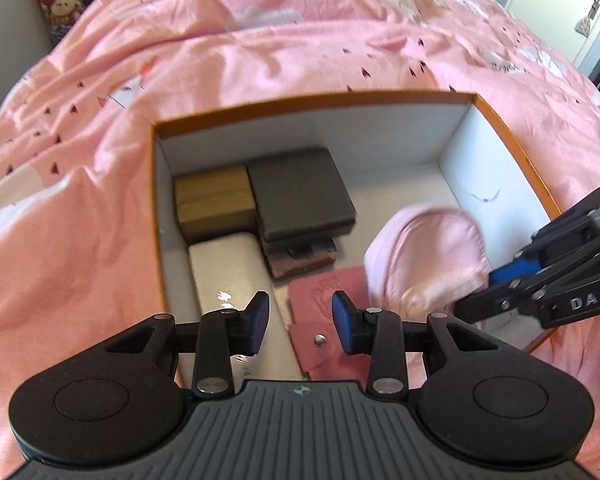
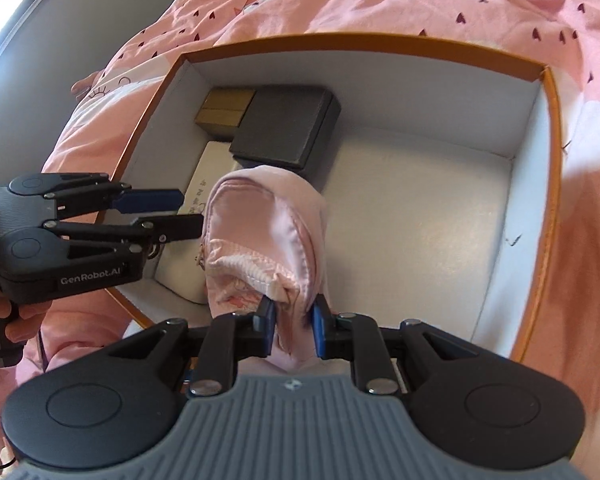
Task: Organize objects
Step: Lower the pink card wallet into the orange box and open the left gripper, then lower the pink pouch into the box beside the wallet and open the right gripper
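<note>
Right claw [image 2: 294, 330] grips pink pouch [image 2: 260, 240] (over orange-rimmed box [image 2: 554, 128] on pink bedspread [image 1: 260, 48]).

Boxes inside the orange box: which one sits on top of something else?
The dark grey box: it rests on a patterned item beneath it. The tan box beside it and the white case in front lie lower in the orange box.

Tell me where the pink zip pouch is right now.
The pink zip pouch hangs over the orange box, pinched by the right gripper, right of the dark grey case and left gripper.
</note>
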Demonstrator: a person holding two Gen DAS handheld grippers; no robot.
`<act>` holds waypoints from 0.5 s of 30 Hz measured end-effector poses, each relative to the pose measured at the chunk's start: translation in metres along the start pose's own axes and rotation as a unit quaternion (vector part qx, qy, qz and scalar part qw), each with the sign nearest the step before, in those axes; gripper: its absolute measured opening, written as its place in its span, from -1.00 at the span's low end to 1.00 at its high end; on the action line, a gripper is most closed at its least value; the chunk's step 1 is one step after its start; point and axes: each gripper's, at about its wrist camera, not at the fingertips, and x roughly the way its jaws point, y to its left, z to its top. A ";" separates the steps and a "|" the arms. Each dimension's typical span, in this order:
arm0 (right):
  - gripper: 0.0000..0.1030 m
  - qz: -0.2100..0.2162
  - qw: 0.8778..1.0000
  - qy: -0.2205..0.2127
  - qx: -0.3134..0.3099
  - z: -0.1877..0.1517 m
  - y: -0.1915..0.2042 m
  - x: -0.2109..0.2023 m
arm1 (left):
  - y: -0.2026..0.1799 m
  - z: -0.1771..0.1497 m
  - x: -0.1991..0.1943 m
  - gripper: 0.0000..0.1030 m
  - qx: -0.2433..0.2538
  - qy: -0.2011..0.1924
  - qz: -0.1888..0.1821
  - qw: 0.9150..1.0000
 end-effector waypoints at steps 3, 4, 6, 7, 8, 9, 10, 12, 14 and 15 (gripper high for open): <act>-0.61 0.007 1.000 0.025 0.002 0.010 0.002 0.013 | 0.005 0.002 -0.007 -0.18 -0.003 -0.013 0.003 1.000; -0.61 0.013 0.999 0.031 0.009 0.012 0.001 0.018 | 0.007 0.001 -0.008 -0.18 -0.007 -0.014 0.002 1.000; -0.61 0.029 0.998 0.040 0.030 0.016 -0.001 0.025 | 0.008 -0.002 -0.008 -0.18 -0.010 -0.018 0.001 1.000; -0.61 0.037 0.998 0.043 0.040 0.018 -0.003 0.028 | 0.008 -0.003 -0.007 -0.18 -0.009 -0.018 0.002 1.000; -0.61 0.042 0.997 0.045 0.047 0.019 -0.004 0.031 | 0.008 -0.004 -0.007 -0.18 -0.009 -0.020 0.003 1.000; -0.61 0.045 0.996 0.047 0.052 0.020 -0.005 0.034 | 0.008 -0.007 -0.008 -0.18 -0.008 -0.021 0.003 1.000; -0.62 0.047 0.996 0.050 0.058 0.021 -0.005 0.038 | 0.008 -0.008 -0.008 -0.18 -0.006 -0.021 0.003 1.000; -0.62 0.055 0.994 0.057 0.070 0.024 -0.007 0.044 | 0.008 -0.009 -0.007 -0.18 -0.006 -0.020 0.003 1.000; -0.62 0.059 0.993 0.061 0.083 0.025 -0.008 0.050 | 0.009 -0.010 -0.006 -0.18 -0.007 -0.022 0.005 1.000; -0.62 0.060 0.992 0.061 0.089 0.026 -0.008 0.052 | 0.009 -0.011 -0.006 -0.18 -0.007 -0.023 0.005 1.000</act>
